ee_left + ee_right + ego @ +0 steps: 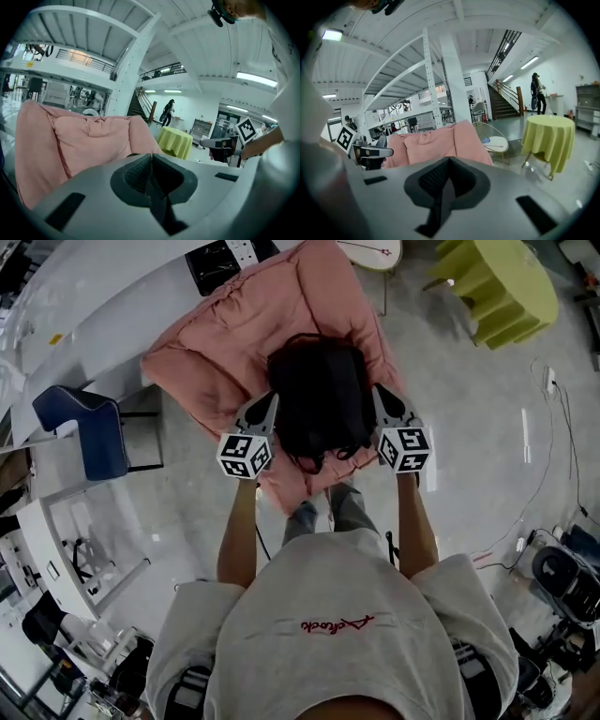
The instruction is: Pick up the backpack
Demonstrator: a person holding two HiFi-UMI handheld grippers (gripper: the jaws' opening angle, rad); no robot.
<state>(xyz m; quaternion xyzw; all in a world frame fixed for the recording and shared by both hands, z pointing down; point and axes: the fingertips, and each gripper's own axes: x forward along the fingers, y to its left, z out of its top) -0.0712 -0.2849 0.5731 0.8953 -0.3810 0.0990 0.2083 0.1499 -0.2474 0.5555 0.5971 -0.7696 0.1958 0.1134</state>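
One black fabric backpack point(319, 404), soft and slumped, lies on one big pink padded cushion seat point(220, 343), at 12 o'clock from the person in the head view. Straps hang off its near edge.

Two tongs, one per hand. The left tongs point(270, 404) sit just beside the backpack at its 9 o'clock and the right tongs point(379, 397) just beside it at its 3 o'clock. Can't tell if either tip touches the fabric. Each carries one marker cube.

In the left gripper view the left tongs point(151, 161) are fully closed, pad to pad, holding nothing. The pink seat shows at 10 o'clock. In the right gripper view the right tongs point(449, 164) are also fully closed and hold nothing.

Around them:
- One round table under a yellow-green cloth point(497, 287) at 1 o'clock in the head view, well apart from the seat.
- One small white round side table point(370, 251) at 12 o'clock, near the seat's far edge.
- One blue chair point(84, 427) at 9 o'clock.
- One person standing far off by a staircase point(536, 93).
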